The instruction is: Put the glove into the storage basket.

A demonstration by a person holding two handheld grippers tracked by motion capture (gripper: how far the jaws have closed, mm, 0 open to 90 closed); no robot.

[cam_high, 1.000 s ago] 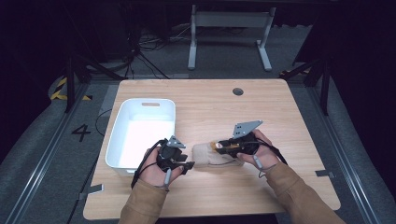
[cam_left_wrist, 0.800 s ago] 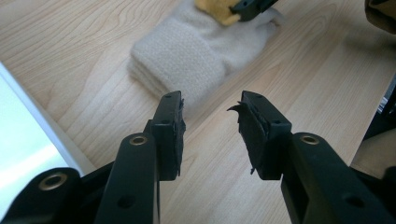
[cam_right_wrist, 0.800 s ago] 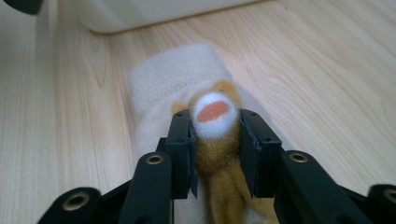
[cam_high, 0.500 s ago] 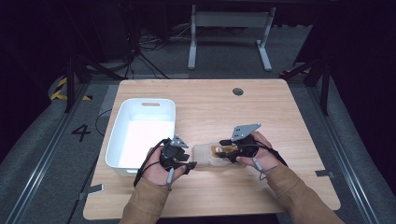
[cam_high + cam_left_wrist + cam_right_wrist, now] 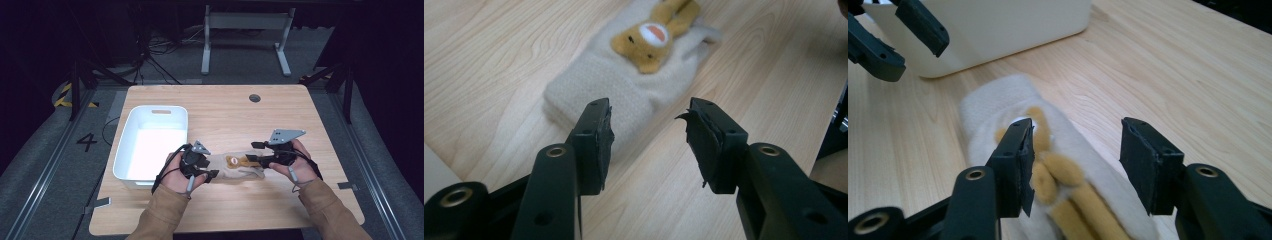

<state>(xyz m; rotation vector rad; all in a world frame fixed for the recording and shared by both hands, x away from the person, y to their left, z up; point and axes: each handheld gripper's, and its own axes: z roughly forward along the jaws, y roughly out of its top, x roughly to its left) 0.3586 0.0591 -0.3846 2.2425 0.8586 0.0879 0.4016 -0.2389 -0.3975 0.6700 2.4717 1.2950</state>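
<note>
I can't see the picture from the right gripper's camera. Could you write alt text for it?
A cream mitten with a tan plush animal sewn on lies on a wooden table, right in front of the right tool, whose two black jaws stand open above it. Behind sits a white bin, with the left tool at the upper left.

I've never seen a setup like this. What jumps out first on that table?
A cream mitten with a little tan animal stitched on it lies near the front edge of the wooden table. A person aims an open left gripper and an open right gripper at it from either end. A white tub stands just to the mitten's left.
</note>
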